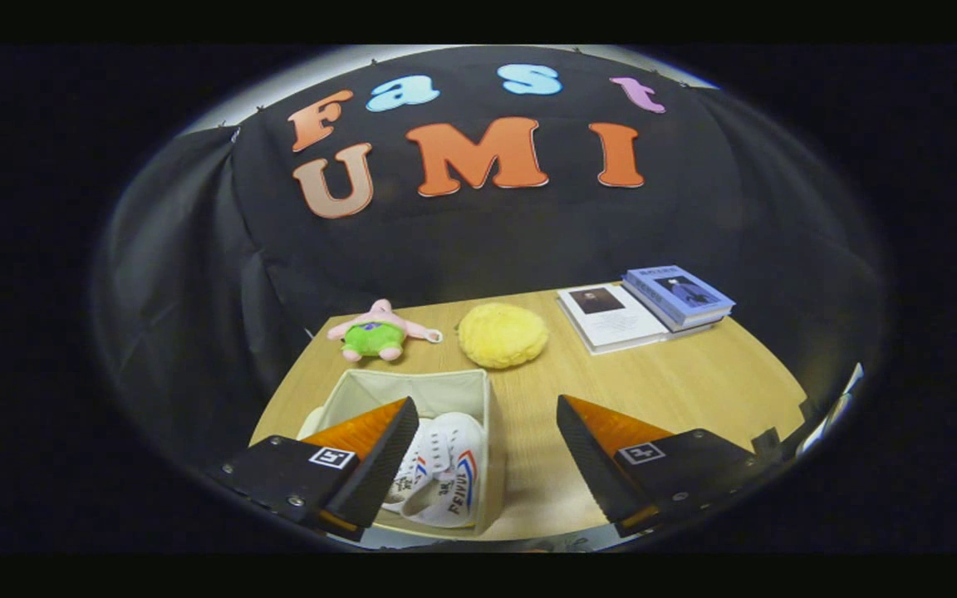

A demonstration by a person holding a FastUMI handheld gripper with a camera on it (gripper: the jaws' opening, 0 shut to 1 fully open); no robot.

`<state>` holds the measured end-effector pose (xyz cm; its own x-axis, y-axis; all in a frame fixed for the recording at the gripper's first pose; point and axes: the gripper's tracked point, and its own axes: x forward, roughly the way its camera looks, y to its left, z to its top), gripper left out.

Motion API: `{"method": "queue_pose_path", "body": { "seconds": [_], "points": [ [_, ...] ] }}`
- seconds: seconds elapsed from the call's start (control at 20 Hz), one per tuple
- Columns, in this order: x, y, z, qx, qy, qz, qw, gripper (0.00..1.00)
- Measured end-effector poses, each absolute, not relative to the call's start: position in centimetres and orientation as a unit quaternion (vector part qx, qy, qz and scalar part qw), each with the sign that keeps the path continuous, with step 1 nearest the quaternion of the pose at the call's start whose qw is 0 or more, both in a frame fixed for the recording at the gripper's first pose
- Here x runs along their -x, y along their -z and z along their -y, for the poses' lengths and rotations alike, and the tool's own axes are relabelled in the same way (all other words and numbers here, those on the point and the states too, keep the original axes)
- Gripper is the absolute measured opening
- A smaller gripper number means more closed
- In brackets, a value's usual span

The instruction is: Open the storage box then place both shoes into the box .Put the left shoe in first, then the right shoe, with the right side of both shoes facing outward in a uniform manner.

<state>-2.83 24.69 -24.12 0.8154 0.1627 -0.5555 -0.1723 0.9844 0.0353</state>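
Left of centre, open storage box (412, 390) on the surface (661, 390), both shoes (445, 477) inside, lying side by side, striped sides up; likely the placing done. Beyond, plush toy (379, 332), yellow sponge (502, 334), books (645, 306). Gripper (485, 453) raised above box, tilted down, fingers (383, 461) wide apart, holding nothing.

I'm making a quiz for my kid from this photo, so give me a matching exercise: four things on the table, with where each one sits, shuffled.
Things:
1. shoes
2. plush toy
3. yellow sponge
4. books

Places:
A. beyond the box
B. far corner, beyond the one finger
C. inside the box
D. between the toy and the books

Pairs: 1-C, 2-A, 3-D, 4-B

The gripper is open.
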Motion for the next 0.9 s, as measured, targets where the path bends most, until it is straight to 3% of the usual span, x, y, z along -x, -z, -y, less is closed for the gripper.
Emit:
{"method": "queue_pose_path", "body": {
  "seconds": [0.35,0.9],
  "points": [
    [-0.7,16.0,-18.6,0.024,-0.092,-0.219,0.971,0.99],
    [-0.8,5.8,-8.4,0.038,-0.076,-0.098,0.991,0.99]
  ]
}}
